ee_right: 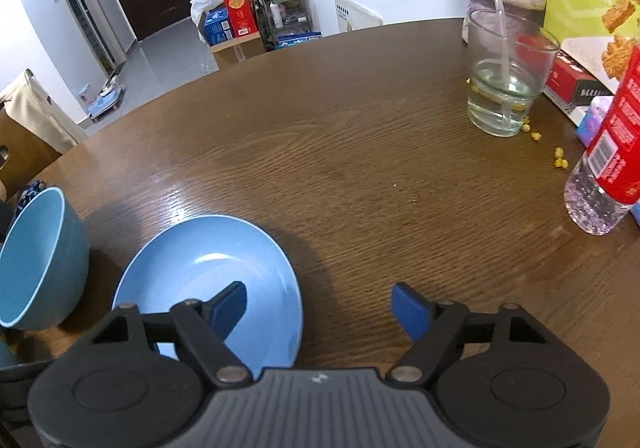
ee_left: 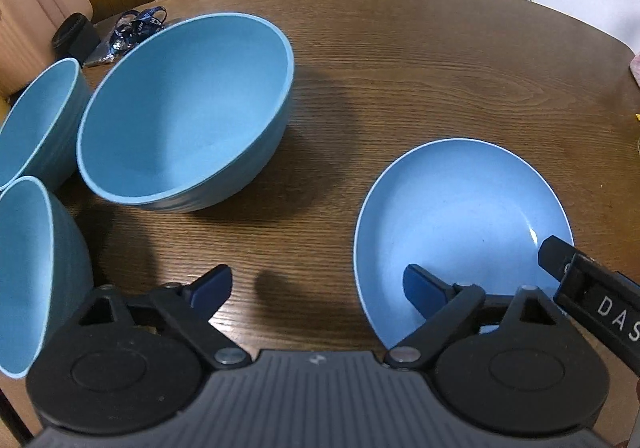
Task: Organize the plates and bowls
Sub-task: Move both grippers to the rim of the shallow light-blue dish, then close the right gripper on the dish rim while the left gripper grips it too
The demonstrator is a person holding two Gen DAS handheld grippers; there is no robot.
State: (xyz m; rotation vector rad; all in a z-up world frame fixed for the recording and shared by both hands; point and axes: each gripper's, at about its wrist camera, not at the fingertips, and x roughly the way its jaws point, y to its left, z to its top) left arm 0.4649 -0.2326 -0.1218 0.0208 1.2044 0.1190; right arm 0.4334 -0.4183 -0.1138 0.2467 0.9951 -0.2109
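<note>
Three bowls (ee_left: 188,108) at left, all empty; plate (ee_left: 460,224) bare. Glass (ee_right: 506,76) far right holding water and straw. Left gripper (ee_left: 320,290) and right gripper (ee_right: 320,306) both released, straddling plate's rim.

Both wrist cameras are looking steeply down along their fingers, close above the brown table (ee_left: 400,60), and facing its far edge. The left one is taking in the left side with its bowls, while the right is taking in the right. Both are sharing the blue plate (ee_left: 460,216).
</note>
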